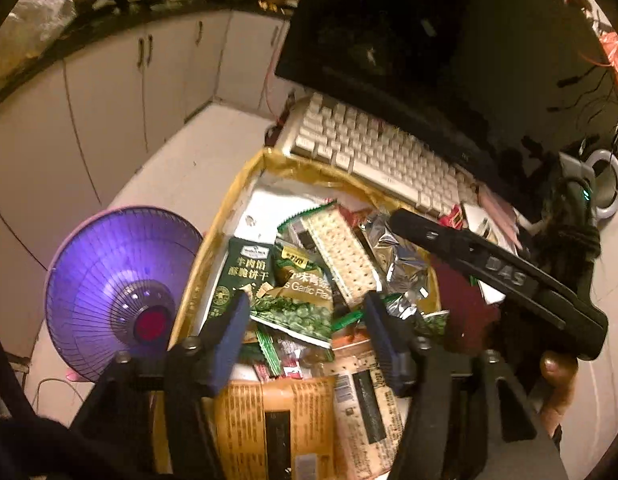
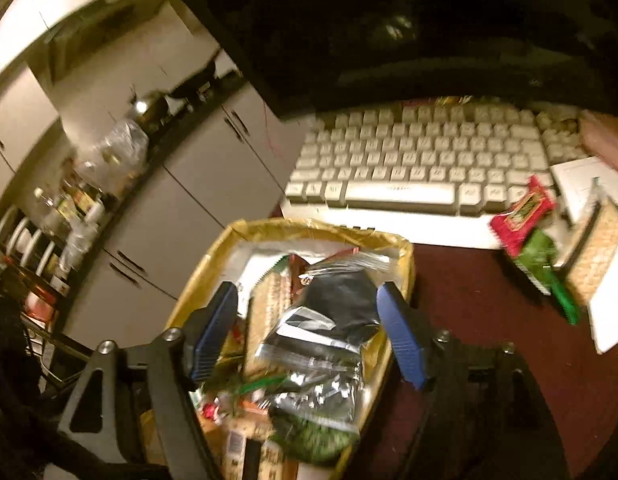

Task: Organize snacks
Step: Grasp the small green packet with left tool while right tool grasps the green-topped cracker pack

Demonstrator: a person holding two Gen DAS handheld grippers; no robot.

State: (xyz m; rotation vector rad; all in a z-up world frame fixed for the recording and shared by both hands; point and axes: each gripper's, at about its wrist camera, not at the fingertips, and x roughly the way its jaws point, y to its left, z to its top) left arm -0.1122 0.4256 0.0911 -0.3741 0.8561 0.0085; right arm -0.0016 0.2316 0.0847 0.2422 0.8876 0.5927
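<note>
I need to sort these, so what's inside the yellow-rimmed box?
Inside the box: a cracker pack, a green garlic pea bag, a crumpled silver foil bag. Whatever lies beneath them is covered.

Left claw (image 1: pixel 307 322): black angular frame, two blue ribbed pads (image 1: pixel 229 340), round silver-black screw heads at each pad base. Right claw (image 2: pixel 305 332): same black frame, blue pads (image 2: pixel 401 334), silver screws behind them; its black body carries raised "DAS" lettering.

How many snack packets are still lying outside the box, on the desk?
3 visible: a red packet, a green packet just below it, and a cracker pack beside them, right of the box. Others may be hidden.
</note>
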